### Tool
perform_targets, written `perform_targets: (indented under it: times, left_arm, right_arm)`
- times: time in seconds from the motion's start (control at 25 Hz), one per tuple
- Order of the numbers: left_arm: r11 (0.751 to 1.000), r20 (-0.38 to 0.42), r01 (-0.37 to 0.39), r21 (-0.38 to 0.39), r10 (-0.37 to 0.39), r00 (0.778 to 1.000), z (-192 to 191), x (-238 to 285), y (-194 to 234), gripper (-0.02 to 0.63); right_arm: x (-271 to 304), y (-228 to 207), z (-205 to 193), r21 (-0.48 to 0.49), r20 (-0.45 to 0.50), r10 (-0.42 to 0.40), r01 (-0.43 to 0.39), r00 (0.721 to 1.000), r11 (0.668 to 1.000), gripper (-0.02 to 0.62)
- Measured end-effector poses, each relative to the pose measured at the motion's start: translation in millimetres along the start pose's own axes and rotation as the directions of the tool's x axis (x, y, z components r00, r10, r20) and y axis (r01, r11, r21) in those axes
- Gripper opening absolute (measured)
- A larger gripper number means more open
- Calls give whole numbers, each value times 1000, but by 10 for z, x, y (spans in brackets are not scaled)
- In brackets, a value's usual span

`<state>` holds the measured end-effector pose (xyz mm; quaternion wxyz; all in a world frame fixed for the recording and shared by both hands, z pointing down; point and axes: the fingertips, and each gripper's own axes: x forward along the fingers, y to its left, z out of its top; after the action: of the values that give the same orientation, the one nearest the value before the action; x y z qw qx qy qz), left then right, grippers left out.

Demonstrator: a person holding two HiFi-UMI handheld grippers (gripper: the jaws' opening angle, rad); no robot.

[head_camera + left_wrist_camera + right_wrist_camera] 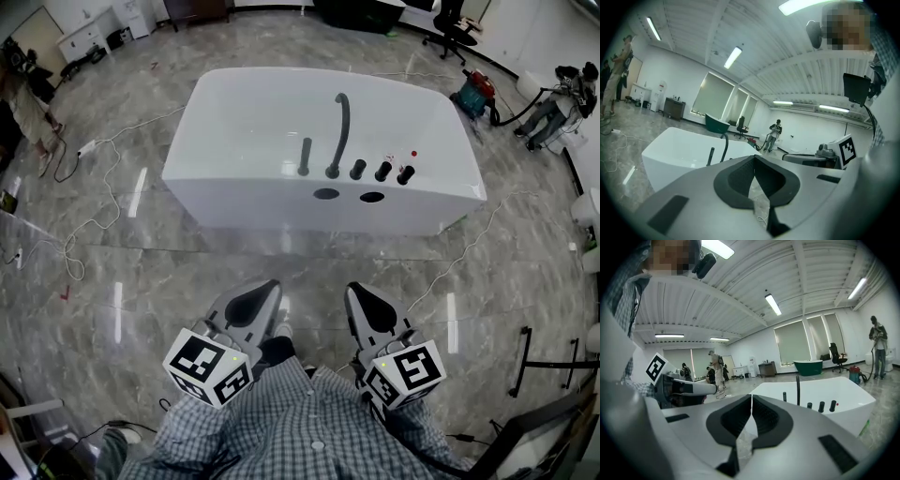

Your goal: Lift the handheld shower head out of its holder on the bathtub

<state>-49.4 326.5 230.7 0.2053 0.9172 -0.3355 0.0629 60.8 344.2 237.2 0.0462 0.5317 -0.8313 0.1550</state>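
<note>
The white bathtub (225, 192) stands on the floor ahead of me. On its near rim the handheld shower head (305, 157) stands upright as a dark stick in its holder, left of the curved faucet spout (339, 131) and three dark knobs (383, 171). My left gripper (267, 285) and right gripper (354, 290) hover side by side well short of the tub, both shut and holding nothing. The left gripper view shows the shower head (711, 156) far beyond the shut left gripper (753, 157). The right gripper view shows the shower head (784, 396) beyond the shut right gripper (752, 395).
A white cable (89, 225) loops over the marble floor at left, and another cable (469, 246) runs from the tub's right corner. A black metal stand (544, 361) is at lower right. A red vacuum (476, 92), an office chair (450, 28) and people stand farther back.
</note>
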Motion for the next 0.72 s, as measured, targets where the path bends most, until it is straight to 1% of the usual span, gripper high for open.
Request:
perform_targets:
  times: [0.2, 0.44, 0.6, 0.72]
  left_arm:
    - [1000, -7, 13, 5, -13, 1000, 134, 125, 292, 2]
    - [1000, 4, 13, -4, -13, 1000, 267, 172, 630, 2]
    - [1000, 3, 8, -11, -8, 1000, 280, 157, 862, 2]
    - [1000, 3, 3, -14, -3, 1000, 315, 129, 950, 2]
  right_arm:
    - [325, -44, 72, 34, -3, -15, 15, 1000, 999, 18]
    - [642, -80, 154, 44, 2, -38, 38, 999, 998, 17]
    - [857, -48, 159, 30, -5, -47, 48, 999, 998, 18]
    - [930, -2, 179, 28, -12, -45, 46, 999, 999, 17]
